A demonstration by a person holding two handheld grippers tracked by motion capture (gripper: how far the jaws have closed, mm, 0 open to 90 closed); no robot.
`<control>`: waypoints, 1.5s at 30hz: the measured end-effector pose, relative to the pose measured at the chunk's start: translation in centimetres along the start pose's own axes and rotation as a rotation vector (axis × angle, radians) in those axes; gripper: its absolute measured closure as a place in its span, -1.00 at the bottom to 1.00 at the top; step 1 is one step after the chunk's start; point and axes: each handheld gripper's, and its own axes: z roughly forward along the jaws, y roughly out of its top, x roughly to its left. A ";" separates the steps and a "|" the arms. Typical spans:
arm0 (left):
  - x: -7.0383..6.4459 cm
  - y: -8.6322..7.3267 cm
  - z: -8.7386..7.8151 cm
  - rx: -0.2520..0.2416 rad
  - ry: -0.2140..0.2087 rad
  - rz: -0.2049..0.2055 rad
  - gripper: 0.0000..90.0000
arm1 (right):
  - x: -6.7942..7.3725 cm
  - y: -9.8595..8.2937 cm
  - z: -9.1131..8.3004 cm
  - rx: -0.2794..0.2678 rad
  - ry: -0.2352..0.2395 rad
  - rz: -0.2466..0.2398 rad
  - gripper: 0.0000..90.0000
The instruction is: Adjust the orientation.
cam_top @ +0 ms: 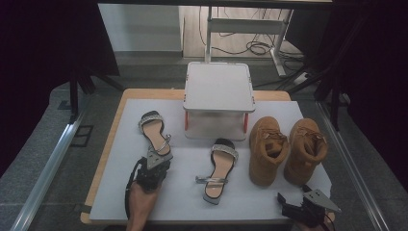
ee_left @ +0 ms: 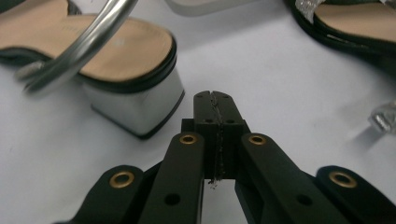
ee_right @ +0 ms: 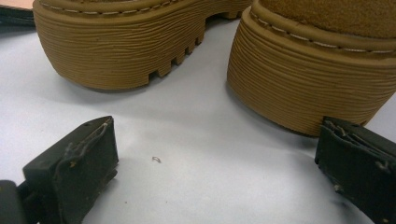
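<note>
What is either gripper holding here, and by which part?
Nothing: the left gripper is shut empty beside the left sandal's heel; the right gripper is open behind the boots.

Table (cam_top: 108, 159) with a white sheet (cam_top: 192, 192) and footwear

A grey stand (cam_top: 219, 98) sits at the sheet's far middle. Left of it lies one sandal (cam_top: 154, 132), just before it another sandal (cam_top: 219, 171), and right of it two tan boots (cam_top: 287, 149) side by side.
</note>
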 end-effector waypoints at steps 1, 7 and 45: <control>-0.1 0.2 0.2 -0.003 0.001 0.002 0.99 | 0.0 0.0 0.0 -0.001 0.000 -0.001 -1.00; -0.8 1.6 1.7 -0.005 0.017 0.005 0.99 | 0.0 0.0 0.0 -0.001 0.000 -0.002 -1.00; 0.9 1.3 3.1 0.026 0.095 -0.019 1.00 | 0.0 0.0 0.0 -0.002 0.001 -0.002 -1.00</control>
